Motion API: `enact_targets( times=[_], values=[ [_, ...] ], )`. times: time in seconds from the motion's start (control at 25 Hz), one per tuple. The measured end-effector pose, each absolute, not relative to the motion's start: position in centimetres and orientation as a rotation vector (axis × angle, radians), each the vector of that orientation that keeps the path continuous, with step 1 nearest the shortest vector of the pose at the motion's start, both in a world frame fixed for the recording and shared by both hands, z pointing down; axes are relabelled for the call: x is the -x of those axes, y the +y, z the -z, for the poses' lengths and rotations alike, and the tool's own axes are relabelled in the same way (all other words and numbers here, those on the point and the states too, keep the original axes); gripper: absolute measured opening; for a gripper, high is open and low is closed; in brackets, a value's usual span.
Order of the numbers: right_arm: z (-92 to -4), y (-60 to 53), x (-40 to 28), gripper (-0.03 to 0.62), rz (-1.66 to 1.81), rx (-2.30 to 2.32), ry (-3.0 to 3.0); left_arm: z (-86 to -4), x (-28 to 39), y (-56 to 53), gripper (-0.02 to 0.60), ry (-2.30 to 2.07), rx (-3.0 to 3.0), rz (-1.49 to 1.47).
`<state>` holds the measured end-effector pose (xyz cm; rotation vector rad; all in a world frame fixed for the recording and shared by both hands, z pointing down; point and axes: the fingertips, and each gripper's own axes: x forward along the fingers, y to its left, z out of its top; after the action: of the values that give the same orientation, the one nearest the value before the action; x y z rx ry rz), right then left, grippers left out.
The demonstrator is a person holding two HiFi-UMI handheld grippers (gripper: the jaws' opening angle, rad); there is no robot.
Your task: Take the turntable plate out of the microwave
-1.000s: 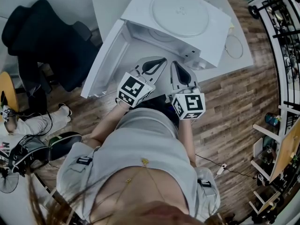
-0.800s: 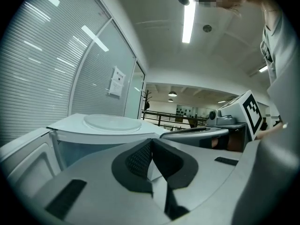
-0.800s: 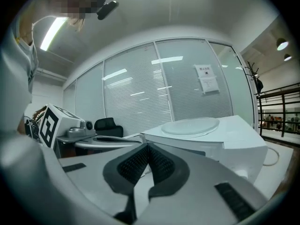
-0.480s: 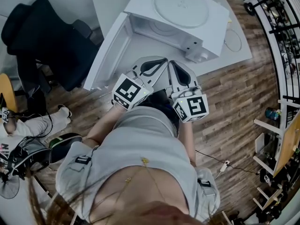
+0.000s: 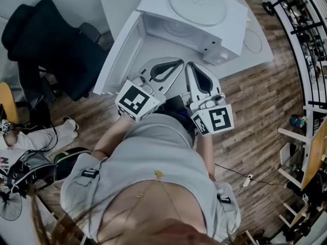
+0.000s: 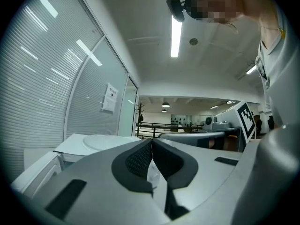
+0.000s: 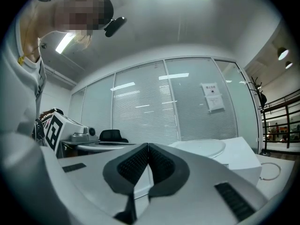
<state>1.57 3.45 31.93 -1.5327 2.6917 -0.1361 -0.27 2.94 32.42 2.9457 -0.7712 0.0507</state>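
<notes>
Black upholstery marks the office chair [image 5: 51, 45] at far left, well apart from the work. Moving right, we see the microwave [image 5: 232, 22] on the white counter [image 5: 153, 45], its door [image 5: 120, 52] swung wide to the left.

Just below the door, our left gripper [image 6: 151, 145] sits close against our body with its ribbed pads pressed together and nothing between them.

Further right, the turntable plate [image 5: 196, 4] lies flat on top of the microwave, so it is already out of the cavity. We judge the task as good as done. A pale round shape shows on the cavity floor, and we cannot tell what it is.

We take the plate to be glass: stiff, fairly heavy for its thinness, smooth enough to slip, and likely to chip or shatter if knocked. If we had to lift it again, we would take hold at the raised rim, one gripper on each opposite edge. We would keep it level and never pinch the flat middle.

Right of the left one, our right gripper [image 7: 148, 146] is likewise fully closed and empty, clear of the microwave.

At far right on the counter, near the microwave's corner, lies a thin ring [image 5: 254, 41].
</notes>
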Motion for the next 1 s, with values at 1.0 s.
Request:
enact_targets(
  times=[1.0],
  values=[
    [-32.6, 2.6, -0.7, 0.017, 0.139, 1.563, 2.729, -32.9, 1.1, 1.7, 0.029, -0.773, -2.943, -0.099]
  ],
)
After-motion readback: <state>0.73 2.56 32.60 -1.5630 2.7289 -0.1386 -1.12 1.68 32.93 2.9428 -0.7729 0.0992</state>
